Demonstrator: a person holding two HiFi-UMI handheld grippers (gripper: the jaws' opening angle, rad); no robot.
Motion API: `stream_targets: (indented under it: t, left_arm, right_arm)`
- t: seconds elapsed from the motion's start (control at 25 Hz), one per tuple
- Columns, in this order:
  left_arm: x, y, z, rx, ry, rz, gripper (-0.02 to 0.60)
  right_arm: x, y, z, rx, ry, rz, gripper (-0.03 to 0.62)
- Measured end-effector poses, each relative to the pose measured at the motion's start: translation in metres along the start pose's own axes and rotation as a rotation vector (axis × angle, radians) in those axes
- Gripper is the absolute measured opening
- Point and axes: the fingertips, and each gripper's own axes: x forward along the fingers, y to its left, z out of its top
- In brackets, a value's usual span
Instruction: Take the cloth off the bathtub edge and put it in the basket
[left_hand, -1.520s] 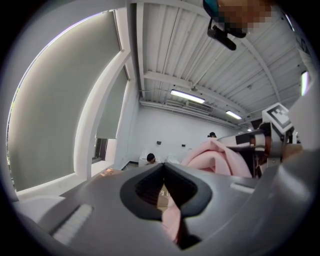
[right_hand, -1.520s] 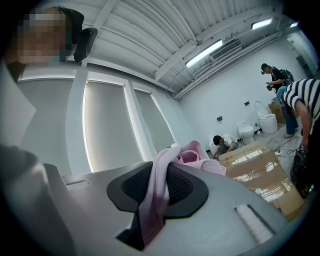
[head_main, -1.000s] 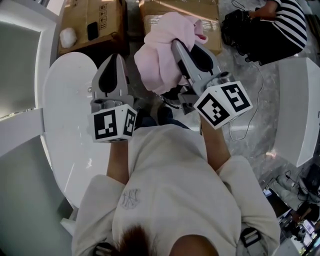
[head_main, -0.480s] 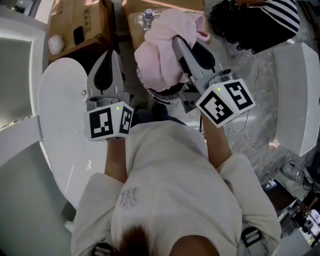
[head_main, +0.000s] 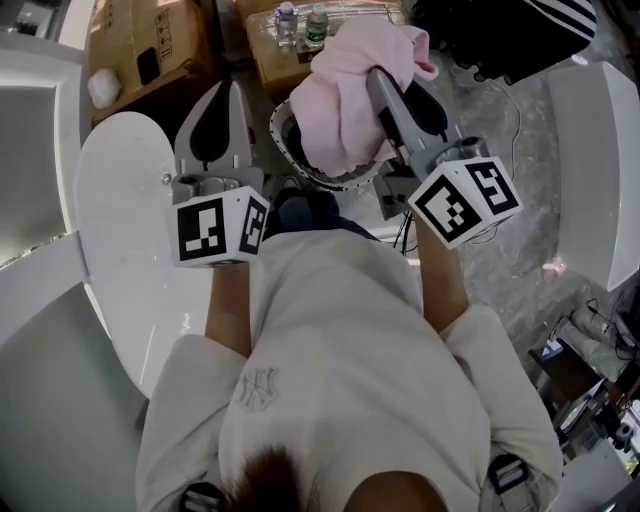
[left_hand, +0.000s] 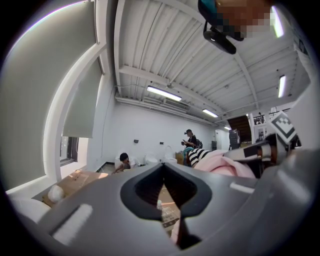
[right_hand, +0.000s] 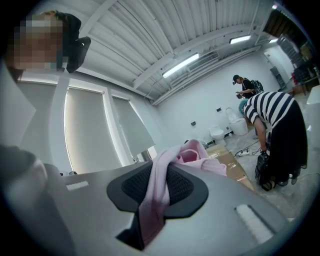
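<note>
A pink cloth (head_main: 345, 110) hangs bunched from my right gripper (head_main: 385, 82), which is shut on it. It hangs over the round, white-rimmed basket (head_main: 284, 150) on the floor, with its lower folds at the rim. In the right gripper view the cloth (right_hand: 156, 192) is pinched between the dark pads. My left gripper (head_main: 227, 90) is shut and holds nothing. It is beside the basket, over the edge of the white bathtub (head_main: 125, 250). The left gripper view shows its jaws (left_hand: 163, 168) closed, with the cloth (left_hand: 222, 164) to the right.
Cardboard boxes (head_main: 140, 50) and two bottles (head_main: 300, 20) lie beyond the basket. A black bag (head_main: 490, 40) and cables (head_main: 515, 110) are on the floor at the right, next to a white fixture (head_main: 600, 180). A person in a striped top (right_hand: 277, 125) bends nearby.
Both grippers have moved forward across the room. The basket has come into sight under the cloth. The right gripper still holds the cloth and the left stays shut.
</note>
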Motion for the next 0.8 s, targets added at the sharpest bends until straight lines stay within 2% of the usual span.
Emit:
stream_targets:
  t: [0.36, 0.8]
  left_arm:
    - [0.009, 0.004, 0.003, 0.012, 0.009, -0.056, 0.049]
    - [0.018, 0.013, 0.005, 0.003, 0.017, -0.078, 0.049]
  right_arm:
    - [-0.003, -0.006, -0.006, 0.021, -0.007, -0.071, 0.067]
    - [-0.002, -0.013, -0.014, 0.030, 0.004, -0.118, 0.067]
